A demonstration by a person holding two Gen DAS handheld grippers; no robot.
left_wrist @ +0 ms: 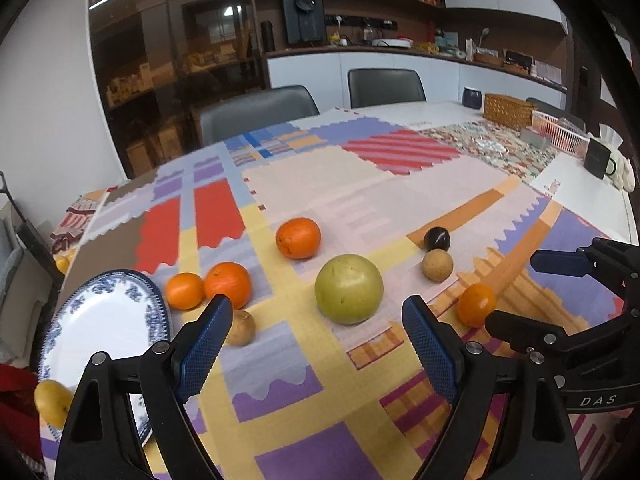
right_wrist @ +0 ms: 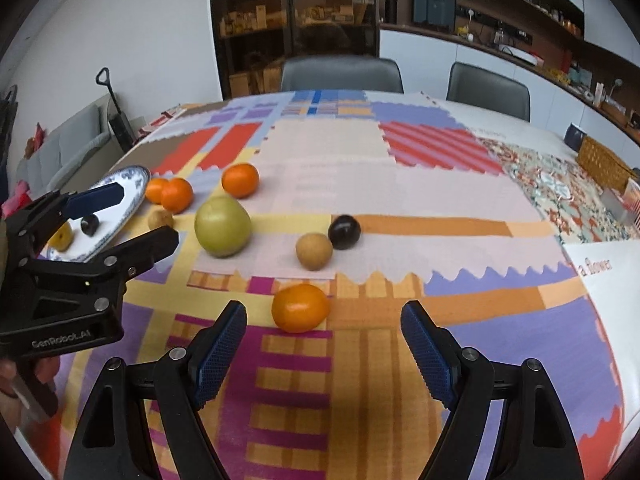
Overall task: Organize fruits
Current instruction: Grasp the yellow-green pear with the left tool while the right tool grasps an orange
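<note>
**Two fruits plated, most still loose on the counter**

The plate sat at the left edge of the counter, its rim near the cloth's border. It held a yellow fruit and a dark plum; by that count the sorting looked barely begun.

Left on the cloth were two oranges touching each other just beside the plate, a third orange farther back, a big green pear mid-cloth, a small brown fruit near the plate, and another brown fruit touching a second plum. A tangerine lay nearest the right gripper.

The right gripper's jaws stood wide apart and empty, the tangerine just ahead between their tips. The left gripper also had its jaws apart and held nothing, hovering by the plate with the pear in front of it.

Room to move looked generous: the middle and far cloth were bare, and the fruits were mostly spaced apart. The tight spots were the plate, close to the counter's edge, and the touching pairs, where a reach for one could nudge the other.
</note>
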